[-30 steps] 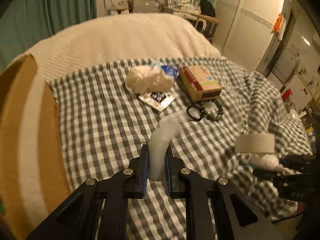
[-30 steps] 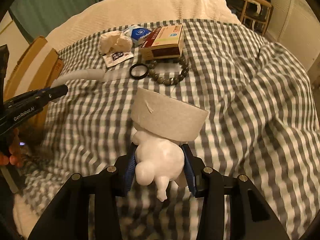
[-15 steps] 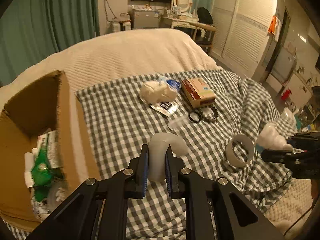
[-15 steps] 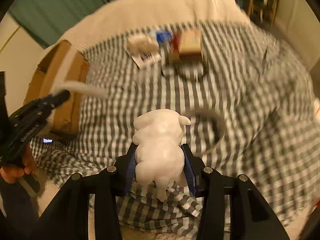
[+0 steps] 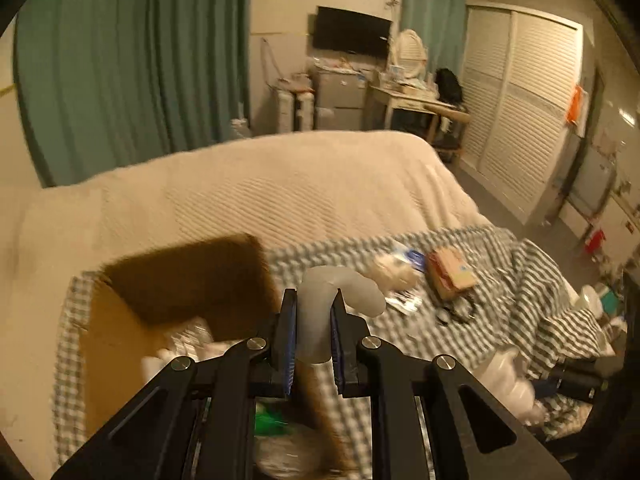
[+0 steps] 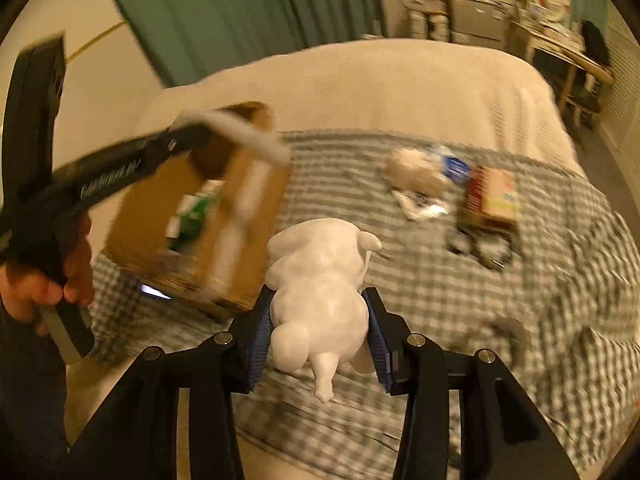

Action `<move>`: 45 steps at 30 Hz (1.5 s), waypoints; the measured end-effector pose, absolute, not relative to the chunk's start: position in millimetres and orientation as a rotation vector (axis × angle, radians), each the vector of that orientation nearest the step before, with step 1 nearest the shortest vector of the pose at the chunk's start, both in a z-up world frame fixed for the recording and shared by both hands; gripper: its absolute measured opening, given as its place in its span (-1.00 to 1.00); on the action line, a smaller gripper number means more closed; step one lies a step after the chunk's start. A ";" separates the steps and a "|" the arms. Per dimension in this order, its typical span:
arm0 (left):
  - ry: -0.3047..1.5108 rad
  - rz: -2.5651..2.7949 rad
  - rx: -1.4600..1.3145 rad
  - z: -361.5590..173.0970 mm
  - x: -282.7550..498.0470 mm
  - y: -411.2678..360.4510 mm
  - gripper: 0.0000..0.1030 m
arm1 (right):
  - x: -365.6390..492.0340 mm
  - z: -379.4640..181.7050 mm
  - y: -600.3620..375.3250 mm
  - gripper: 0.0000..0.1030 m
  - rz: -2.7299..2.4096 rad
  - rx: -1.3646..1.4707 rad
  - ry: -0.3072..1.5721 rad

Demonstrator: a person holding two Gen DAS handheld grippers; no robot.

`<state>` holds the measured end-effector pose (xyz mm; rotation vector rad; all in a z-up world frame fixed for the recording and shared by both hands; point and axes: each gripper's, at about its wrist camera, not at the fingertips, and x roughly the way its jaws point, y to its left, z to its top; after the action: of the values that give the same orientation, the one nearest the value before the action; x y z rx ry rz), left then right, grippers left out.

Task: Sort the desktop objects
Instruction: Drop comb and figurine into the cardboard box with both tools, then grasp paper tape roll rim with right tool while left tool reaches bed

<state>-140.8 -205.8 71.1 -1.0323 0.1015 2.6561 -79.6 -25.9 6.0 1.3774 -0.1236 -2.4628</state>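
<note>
My left gripper (image 5: 313,336) is shut on a bent translucent white tube (image 5: 320,308) and holds it above the open cardboard box (image 5: 120,328); it shows in the right wrist view (image 6: 240,132) too, over the box (image 6: 240,208). My right gripper (image 6: 318,332) is shut on a white animal figurine (image 6: 320,284), held above the checked cloth (image 6: 400,280) just right of the box. The figurine also shows in the left wrist view (image 5: 508,376).
On the cloth lie a crumpled white wad (image 6: 416,172), a blue packet (image 6: 456,166), a printed sachet (image 6: 420,204), a red-and-tan carton (image 6: 492,200), a black ring with a bead bracelet (image 6: 480,246) and a tape roll (image 6: 508,332). The box holds green and white packets (image 6: 192,216).
Both grippers have swung left toward the cardboard box with their loads. The tape roll that rode on the figurine a second ago now lies on the cloth at the right.
</note>
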 end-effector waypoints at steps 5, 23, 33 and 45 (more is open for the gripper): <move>0.135 2.756 -1.078 71.8 -158.6 -250.0 -0.72 | -95.2 10.9 -89.4 -0.18 -2.378 1.289 -0.098; 0.207 2.958 -1.223 11.6 -165.4 -294.8 0.84 | -121.0 6.7 -117.5 0.46 -2.396 1.091 -0.113; 0.181 2.793 -1.154 20.6 -145.1 -190.2 0.84 | -86.6 7.9 73.8 0.47 -2.743 1.204 -0.246; 0.032 2.548 -1.311 -67.6 -133.4 -44.8 0.87 | -35.3 -29.5 155.2 0.85 -2.855 1.177 -0.029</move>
<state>-133.4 -44.8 -67.6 -1.3115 0.0320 2.5483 -35.3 155.2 -29.5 1.1770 -0.0293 -2.8549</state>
